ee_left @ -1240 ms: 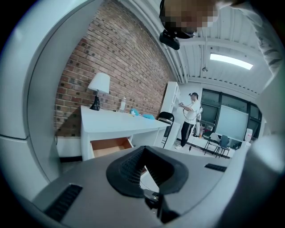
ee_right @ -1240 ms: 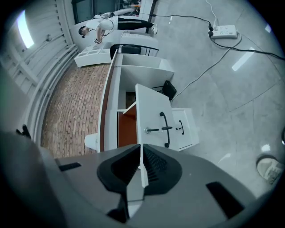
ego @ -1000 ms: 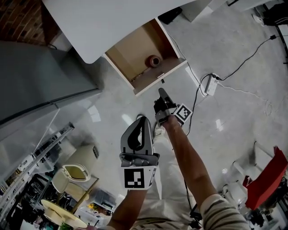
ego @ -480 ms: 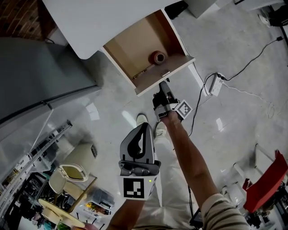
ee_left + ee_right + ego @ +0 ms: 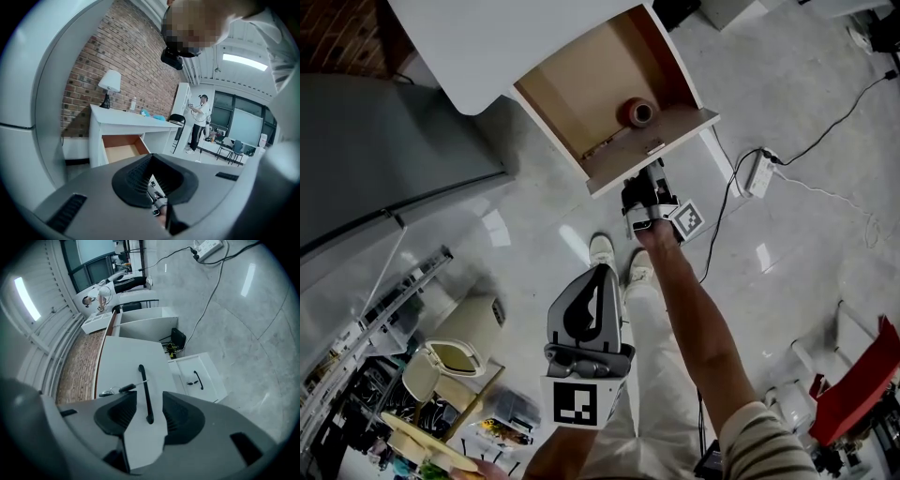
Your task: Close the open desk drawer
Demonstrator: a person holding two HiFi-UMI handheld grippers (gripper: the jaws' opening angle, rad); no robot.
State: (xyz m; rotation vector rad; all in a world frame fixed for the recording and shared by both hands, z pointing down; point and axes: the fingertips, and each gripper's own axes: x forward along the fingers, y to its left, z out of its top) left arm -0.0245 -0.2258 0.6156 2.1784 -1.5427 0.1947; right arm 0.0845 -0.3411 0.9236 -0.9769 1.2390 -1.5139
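The white desk [image 5: 487,47] has its drawer [image 5: 581,94] pulled out, with a wooden inside and a reddish tape roll [image 5: 636,112] in it. My right gripper [image 5: 649,180] is right at the white drawer front [image 5: 661,141]. In the right gripper view the black handle [image 5: 146,394] stands between the pads of the right gripper [image 5: 149,398]; its jaws have just been opening and do not press on it. My left gripper [image 5: 598,274] hangs lower and nearer to me, jaws together and empty. In the left gripper view the left gripper [image 5: 152,187] faces the open drawer [image 5: 119,150].
A power strip [image 5: 761,175] with cables lies on the shiny floor to the right. A grey surface [image 5: 384,159] stands at the left, clutter [image 5: 441,375] at the bottom left, a red thing [image 5: 862,375] at the right. A second white unit with a handle [image 5: 198,379] is close by. A person [image 5: 199,122] stands far off.
My right gripper has moved up to the drawer front, and its jaws now straddle the handle. The left gripper has sunk lower in the head view.
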